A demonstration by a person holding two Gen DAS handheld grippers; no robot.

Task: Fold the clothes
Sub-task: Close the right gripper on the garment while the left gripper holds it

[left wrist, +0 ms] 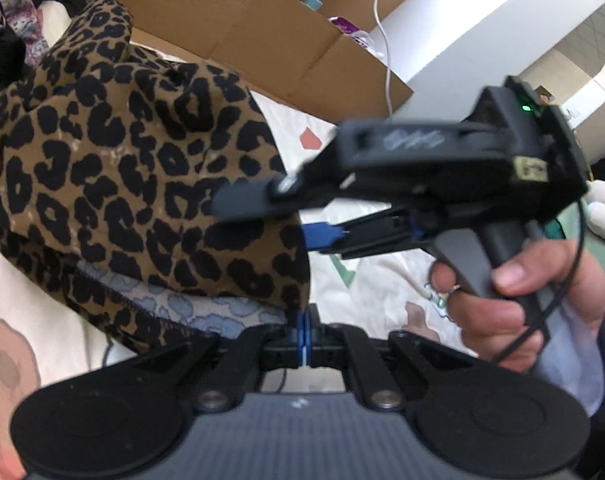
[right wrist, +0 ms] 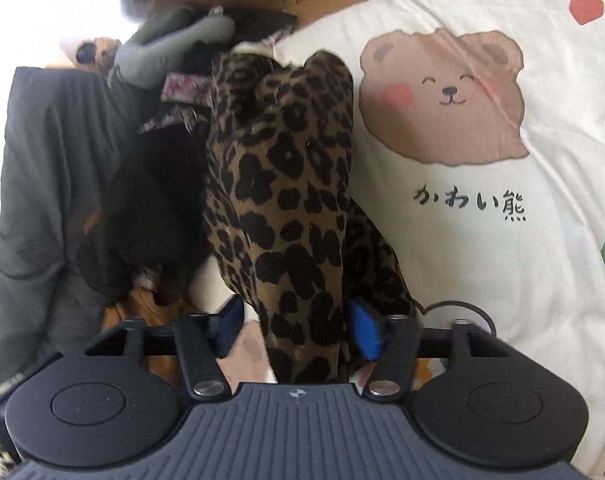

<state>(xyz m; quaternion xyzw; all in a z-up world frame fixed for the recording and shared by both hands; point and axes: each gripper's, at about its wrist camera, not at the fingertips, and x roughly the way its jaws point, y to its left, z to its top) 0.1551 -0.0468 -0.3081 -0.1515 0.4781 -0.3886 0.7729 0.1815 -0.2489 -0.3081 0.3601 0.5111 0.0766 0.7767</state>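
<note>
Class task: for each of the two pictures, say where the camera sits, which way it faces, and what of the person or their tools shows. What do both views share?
Left wrist: sits on the left tool, pads shut on the leopard-print garment; faces the cardboard box, the right tool and a hand.
Right wrist: sits on the right tool, open around the leopard-print garment; faces the bear-print sheet.
Shared: the garment and the sheet.

Bare bedspread (right wrist: 502,260) lies open right of the leopard garment (right wrist: 286,184); heaped clothes (right wrist: 150,208) crowd its left.
</note>
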